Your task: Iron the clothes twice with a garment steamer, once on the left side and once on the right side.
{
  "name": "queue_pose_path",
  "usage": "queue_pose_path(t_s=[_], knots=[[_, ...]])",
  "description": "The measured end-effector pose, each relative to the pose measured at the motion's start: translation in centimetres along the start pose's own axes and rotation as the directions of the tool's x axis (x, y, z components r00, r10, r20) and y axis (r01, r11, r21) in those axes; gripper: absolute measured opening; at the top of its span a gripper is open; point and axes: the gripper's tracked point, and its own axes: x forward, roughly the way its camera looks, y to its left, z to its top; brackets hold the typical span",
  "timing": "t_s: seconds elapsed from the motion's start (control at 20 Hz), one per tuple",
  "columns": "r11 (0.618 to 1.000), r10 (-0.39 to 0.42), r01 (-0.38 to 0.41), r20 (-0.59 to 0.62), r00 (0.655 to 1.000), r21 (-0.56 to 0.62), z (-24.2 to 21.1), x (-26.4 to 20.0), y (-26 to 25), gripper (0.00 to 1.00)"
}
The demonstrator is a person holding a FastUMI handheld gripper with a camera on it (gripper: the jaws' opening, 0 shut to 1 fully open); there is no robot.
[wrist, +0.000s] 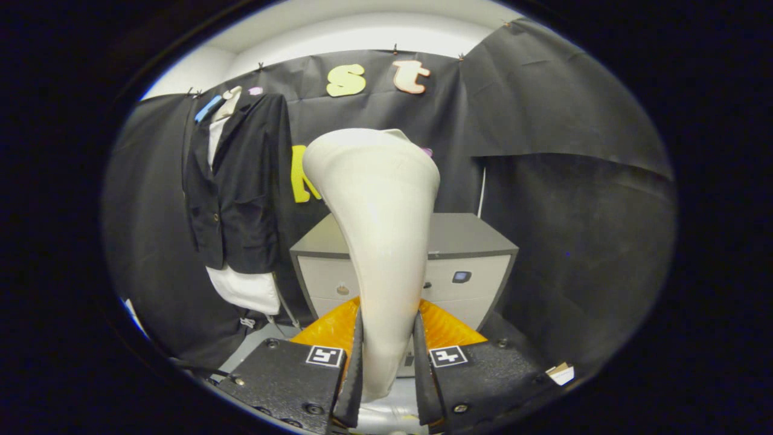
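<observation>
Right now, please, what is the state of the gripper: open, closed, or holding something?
Gripper: closed on the garment steamer, both fingers pressing on its handle.

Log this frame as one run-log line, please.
gripper: shut on garment steamer | steamer: upright, between fingers | black jacket: hanging beyond, left of cabinet | steamer apart from jacket

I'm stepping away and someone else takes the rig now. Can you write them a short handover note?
Claw: shut on the garment steamer, both fingers pressing its handle, head pointing up.
Clothes: black jacket over a white shirt hangs on the booth wall, beyond the fingers and to their left, beside the grey cabinet.
Done: steamer picked up.
Left: steamer head is apart from the jacket; both passes, left side and right side, appear still to do.
</observation>
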Motion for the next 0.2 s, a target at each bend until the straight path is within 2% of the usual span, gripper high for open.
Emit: queue_pose_path(t_s=[0.2], knots=[[1.000,-0.017,0.017,0.008,1.000,0.027,-0.3,-1.5,-2.6,0.39]])
